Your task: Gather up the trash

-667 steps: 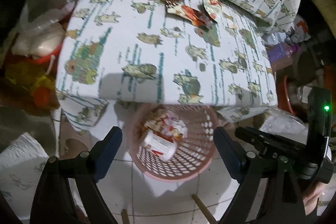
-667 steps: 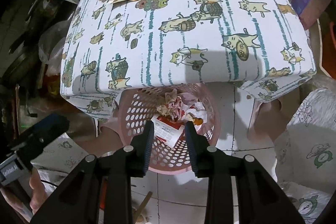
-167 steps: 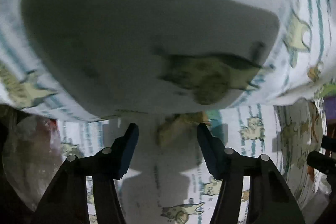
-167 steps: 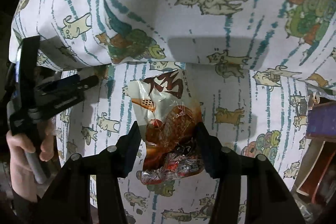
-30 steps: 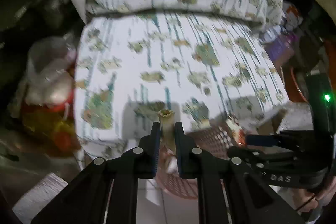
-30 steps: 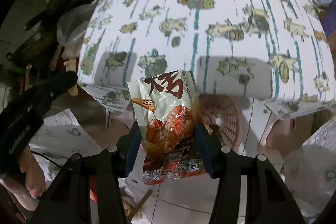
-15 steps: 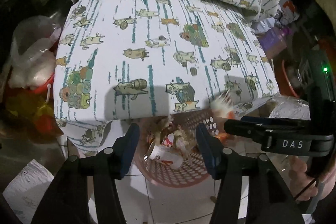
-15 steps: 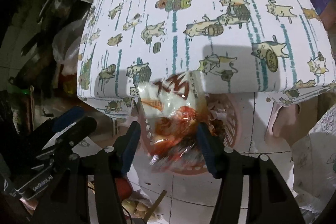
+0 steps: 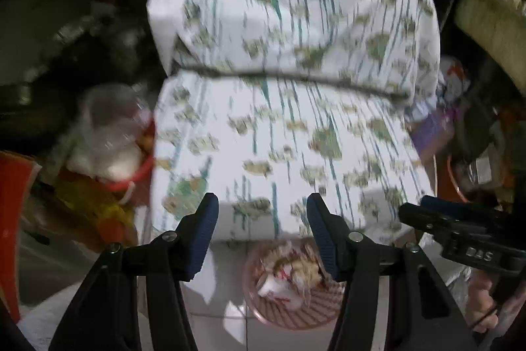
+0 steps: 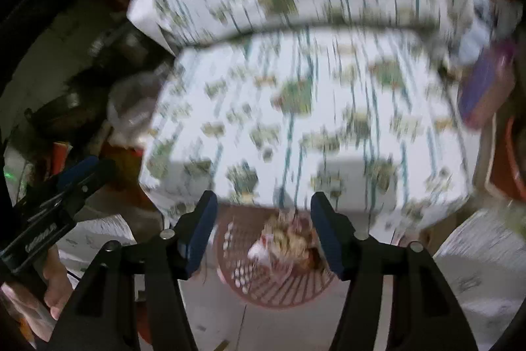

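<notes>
Pink basket [image 9: 289,311] — sitting on the tiled floor below the cat-print surface [image 9: 282,153], holding crumpled wrappers [image 10: 286,239]. Left gripper [image 9: 261,232] — fingers standing spread, nothing between. Right gripper [image 10: 263,231] — fingers opening, pinching nothing

Printed cotton-like cushion cloth [image 9: 296,147], perforated pink plastic basket [image 10: 263,285], crumpled glossy wrappers [image 9: 289,265], smooth floor tiles [image 9: 210,328]
</notes>
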